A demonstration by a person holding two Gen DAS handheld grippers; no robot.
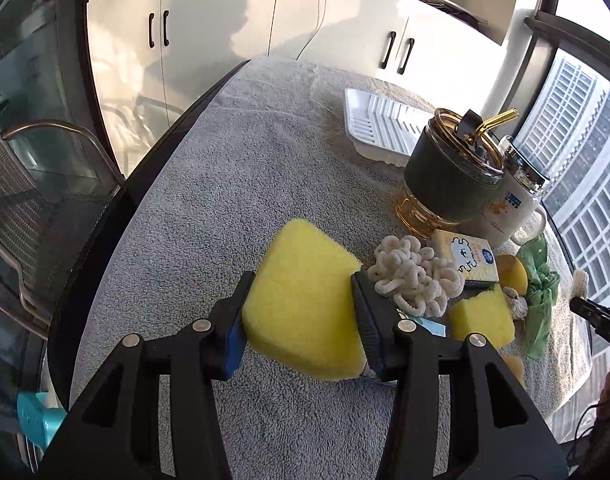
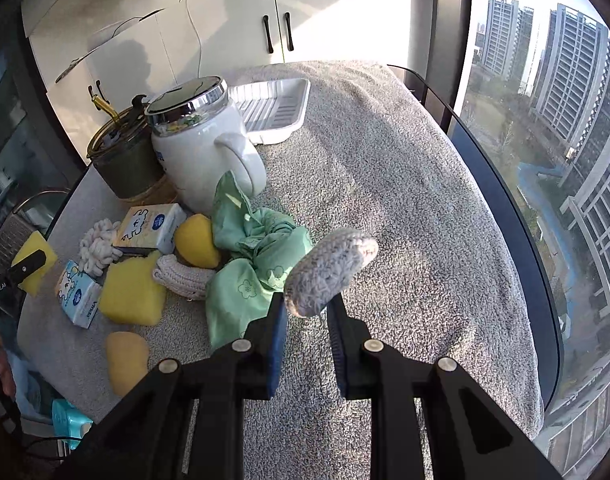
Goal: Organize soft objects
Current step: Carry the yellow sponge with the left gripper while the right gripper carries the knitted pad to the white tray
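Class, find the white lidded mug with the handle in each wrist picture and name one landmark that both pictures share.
Left wrist view: white lidded mug at right edge, partly behind the dark green cup.
Right wrist view: upper left of centre, handle facing the camera.
Shared landmark: white ridged tray behind it.

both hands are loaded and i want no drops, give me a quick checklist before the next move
1. Left tongs gripping yellow sponge: ok, pads press both sides.
2. Right tongs gripping grey knitted pad: ok, though only its lower end is pinched.
3. Both items lifted clear of the towel: ok.
4. White tray free to receive things: ok.
5. Mug out of the path to the tray: cannot tell.
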